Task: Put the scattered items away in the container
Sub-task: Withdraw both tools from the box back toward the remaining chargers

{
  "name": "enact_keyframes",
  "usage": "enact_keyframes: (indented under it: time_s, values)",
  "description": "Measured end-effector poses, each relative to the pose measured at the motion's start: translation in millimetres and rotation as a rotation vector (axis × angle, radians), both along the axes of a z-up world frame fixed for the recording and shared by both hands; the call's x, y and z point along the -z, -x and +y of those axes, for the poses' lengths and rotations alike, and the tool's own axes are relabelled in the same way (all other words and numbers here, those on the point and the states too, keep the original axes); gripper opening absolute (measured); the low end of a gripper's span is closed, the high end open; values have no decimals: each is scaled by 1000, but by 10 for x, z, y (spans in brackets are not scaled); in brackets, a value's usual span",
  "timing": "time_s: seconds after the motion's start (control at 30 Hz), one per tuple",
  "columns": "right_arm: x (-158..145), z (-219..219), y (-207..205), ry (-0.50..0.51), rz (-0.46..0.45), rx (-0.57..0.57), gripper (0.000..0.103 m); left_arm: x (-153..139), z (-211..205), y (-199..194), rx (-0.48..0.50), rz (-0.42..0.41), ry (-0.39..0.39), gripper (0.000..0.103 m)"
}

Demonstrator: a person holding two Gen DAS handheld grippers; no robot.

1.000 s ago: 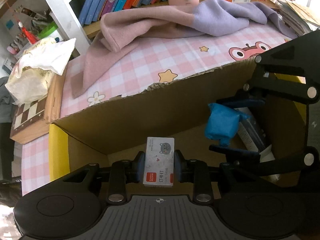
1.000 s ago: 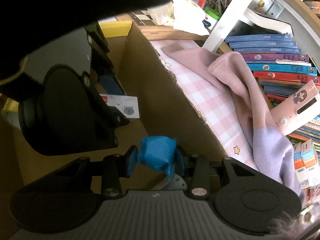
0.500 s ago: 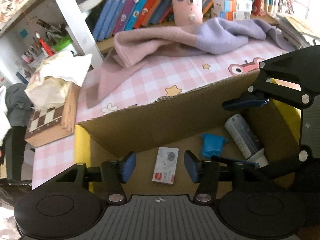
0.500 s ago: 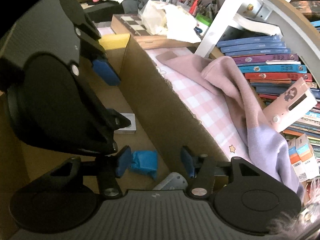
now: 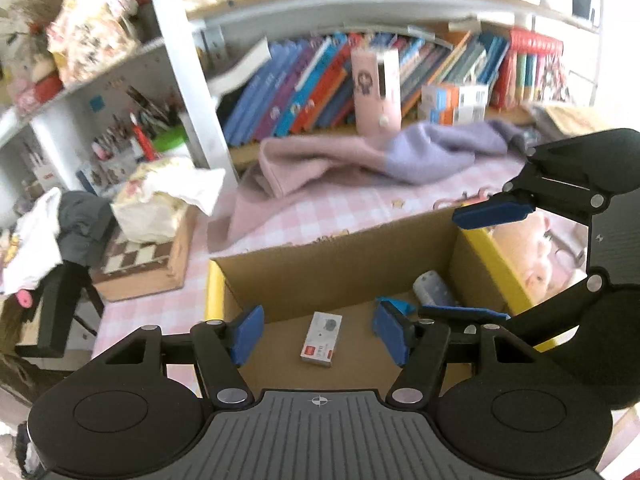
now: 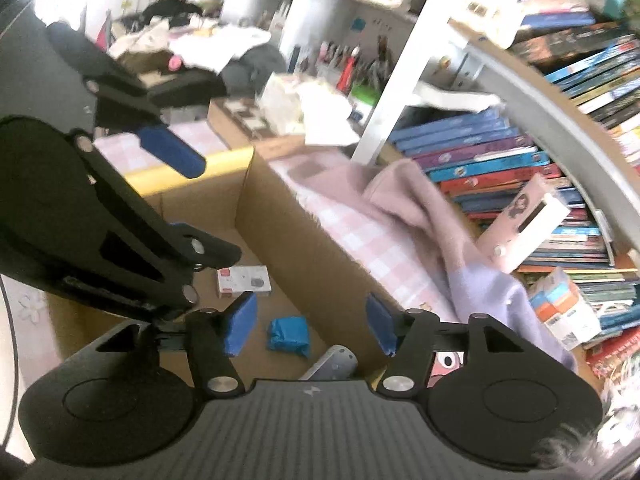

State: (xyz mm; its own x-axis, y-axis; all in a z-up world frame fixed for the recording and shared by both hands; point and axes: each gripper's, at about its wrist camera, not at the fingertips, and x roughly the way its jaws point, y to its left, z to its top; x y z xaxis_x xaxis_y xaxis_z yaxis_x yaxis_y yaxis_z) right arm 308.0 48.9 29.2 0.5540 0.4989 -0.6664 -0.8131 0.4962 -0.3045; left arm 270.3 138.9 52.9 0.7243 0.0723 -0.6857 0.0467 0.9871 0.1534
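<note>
Sitting on the pink checked tabletop (image 5: 320, 216), cardboard box (image 5: 332, 276) holds grey tube (image 5: 430, 290), blue packet (image 6: 289, 335) and small white staple box (image 5: 321, 339), all loose on its floor. Left gripper (image 5: 319, 335) and right gripper (image 6: 307, 322) hover above, jaws apart and opening, nothing between them.

Cardboard box (image 5: 328, 276) open on top; right gripper (image 5: 476, 264) crowds its right side
</note>
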Motion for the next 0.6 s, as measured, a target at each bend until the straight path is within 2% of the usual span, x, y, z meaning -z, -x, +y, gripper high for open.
enact_keyframes:
  time_s: [0.03,0.07,0.1,0.2,0.33,0.5,0.6]
  values:
    - [-47,-36,63,-18,-11,13,66,-44,-10,80,-2,-17,-4,70]
    - [-87,-75,123,-34,-23,27,74,-90,-17,163,-7,-37,-7,72]
    - [-128,-109,182,-48,-33,40,76,-134,-19,242,-10,-56,-4,75]
    - [-243,-201,388,-86,-53,65,76,-240,-23,465,-12,-104,18,81]
    - [-340,-287,647,-119,-59,93,76,-326,-47,774,-19,-157,30,83]
    - [-416,-406,960,-159,-49,147,76,-361,-76,1151,-35,-193,36,92]
    - [-431,-495,1172,-180,-57,179,76,-383,-72,1349,-54,-207,40,93]
